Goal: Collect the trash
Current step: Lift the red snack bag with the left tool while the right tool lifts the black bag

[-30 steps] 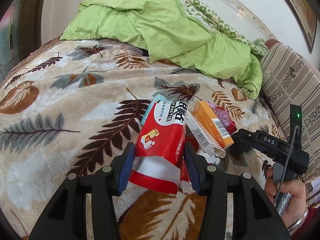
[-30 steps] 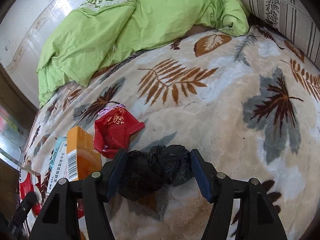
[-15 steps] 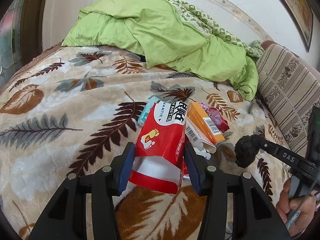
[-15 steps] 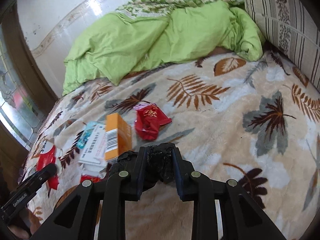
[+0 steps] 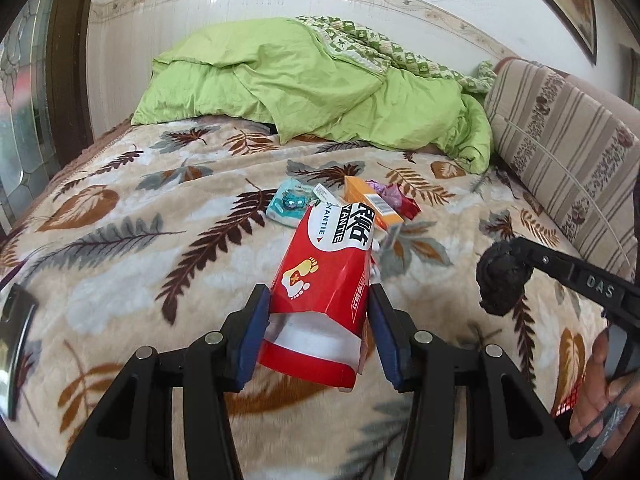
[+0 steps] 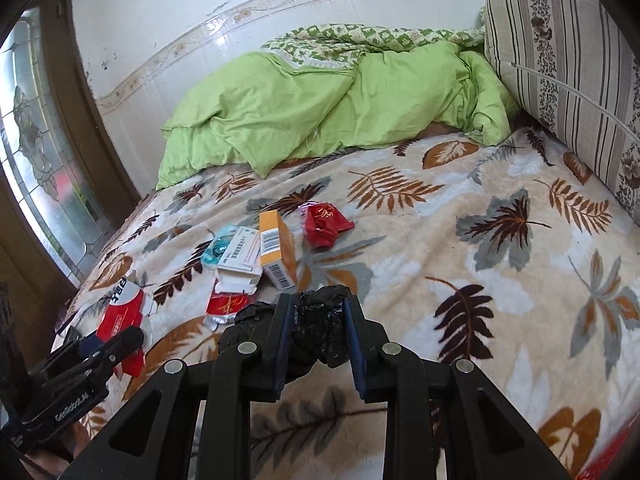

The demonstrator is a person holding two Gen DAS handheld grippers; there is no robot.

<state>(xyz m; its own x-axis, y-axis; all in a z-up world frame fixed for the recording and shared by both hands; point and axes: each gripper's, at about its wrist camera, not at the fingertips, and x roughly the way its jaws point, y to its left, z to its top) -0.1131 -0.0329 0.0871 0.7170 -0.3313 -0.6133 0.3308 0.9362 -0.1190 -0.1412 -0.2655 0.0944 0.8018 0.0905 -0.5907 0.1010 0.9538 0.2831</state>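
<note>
A red pouch (image 5: 326, 280) is being held above the leaf-print blanket (image 5: 120, 248) by the left gripper (image 5: 318, 334); black crumpled plastic (image 6: 316, 320) is being pinched by the right gripper (image 6: 314, 330) (remaining litter lying at eleven o'clock).

The blanket (image 6: 500, 280) was cream with brown, grey and orange leaves; the quilt (image 6: 320, 120) lime green; a box (image 6: 276, 248) orange; a crumpled wrapper (image 6: 324, 224) red; the cushion (image 6: 568, 72) striped beige.

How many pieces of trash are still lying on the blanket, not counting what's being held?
5, all clustered mid-blanket: teal packet, white box, orange box, red crumpled wrapper, and a red-and-silver wrapper nearest the camera. More may hide beneath the boxes.
</note>
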